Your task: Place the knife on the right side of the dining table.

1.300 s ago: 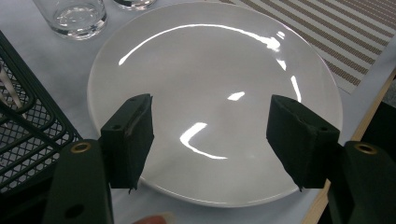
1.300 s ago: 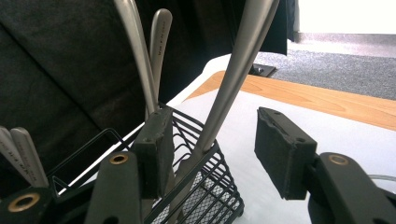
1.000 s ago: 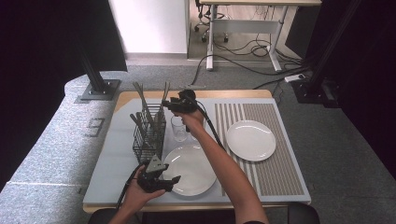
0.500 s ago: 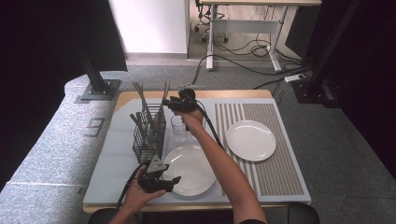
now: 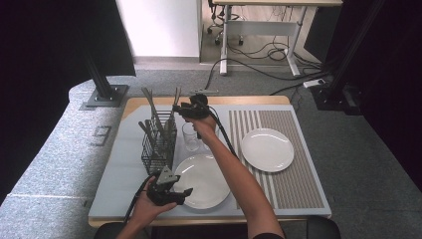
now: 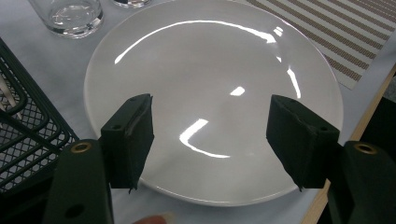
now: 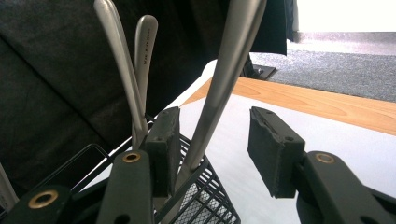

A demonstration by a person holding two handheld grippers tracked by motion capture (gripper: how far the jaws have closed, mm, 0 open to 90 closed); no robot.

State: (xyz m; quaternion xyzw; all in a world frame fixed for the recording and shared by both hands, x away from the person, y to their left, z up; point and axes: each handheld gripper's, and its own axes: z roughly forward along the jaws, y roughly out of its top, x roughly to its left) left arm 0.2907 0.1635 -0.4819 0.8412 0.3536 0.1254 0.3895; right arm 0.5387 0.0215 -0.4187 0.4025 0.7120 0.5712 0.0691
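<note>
So the right tongs (image 5: pixel 180 110) are up at the far end of the black mesh cutlery basket (image 5: pixel 158 148), reaching in among the handles that stick up out of it. In the right gripper view, one long silver handle (image 7: pixel 219 88) leans up between the two jaws, close against the left one with a clear gap to the right one. The jaws have just been closing in a bit, with that handle between them, but they aren't pinching it; they sit roughly half open. Two more handles (image 7: pixel 135 65) stand just behind the left jaw.

The left tongs (image 5: pixel 181 191) are down at the near edge of the tabletop (image 5: pixel 119 164), over the near rim of the big white plate (image 5: pixel 204 177). In the left gripper view the jaws are spread fairly wide with nothing gripped, just the shiny plate (image 6: pixel 210 93) lying below and between them. A fingertip peeks in at the bottom edge.

The basket sits on the left part of the tabletop, just beside the near plate. A clear drinking glass (image 5: pixel 190 137) stands between the basket and the person's right forearm, just beyond the plate. A second white plate (image 5: pixel 267 149) rests well apart on the striped mat (image 5: pixel 293 184) to the right.
</note>
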